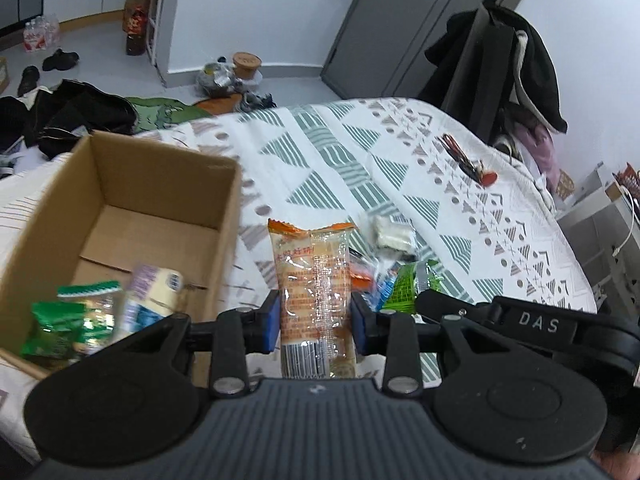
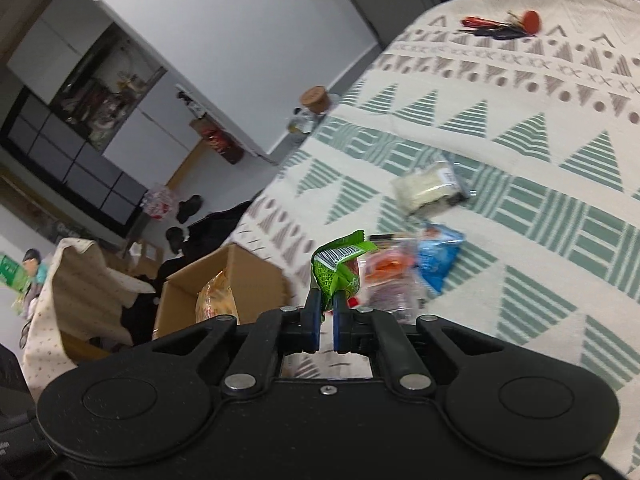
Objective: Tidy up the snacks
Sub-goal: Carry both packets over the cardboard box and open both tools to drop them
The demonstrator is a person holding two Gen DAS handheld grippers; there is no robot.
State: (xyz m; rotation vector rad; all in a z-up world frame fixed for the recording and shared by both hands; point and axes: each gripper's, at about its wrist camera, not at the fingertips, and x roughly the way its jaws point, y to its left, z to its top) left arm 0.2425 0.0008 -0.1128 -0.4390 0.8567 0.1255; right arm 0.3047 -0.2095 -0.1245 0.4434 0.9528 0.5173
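My left gripper (image 1: 316,322) is shut on an orange and clear snack packet (image 1: 314,296), held upright just right of the open cardboard box (image 1: 160,184). The box holds several snack packets (image 1: 100,316) at its near end. My right gripper (image 2: 327,312) is shut on a green snack packet (image 2: 338,268), which also shows in the left wrist view (image 1: 408,286), lifted above the pile. Loose snacks lie on the patterned bedspread: a white packet (image 2: 430,190), a blue packet (image 2: 438,258) and an orange-red packet (image 2: 384,270). The box (image 2: 248,276) lies to the left, the orange packet (image 2: 216,300) over it.
The patterned bedspread (image 1: 360,152) covers the bed. A bunch of keys with a red tag (image 1: 470,164) lies at the far right of it. Clothes (image 1: 72,112), shoes and bottles lie on the floor beyond. A coat rack (image 1: 500,60) stands at the back right.
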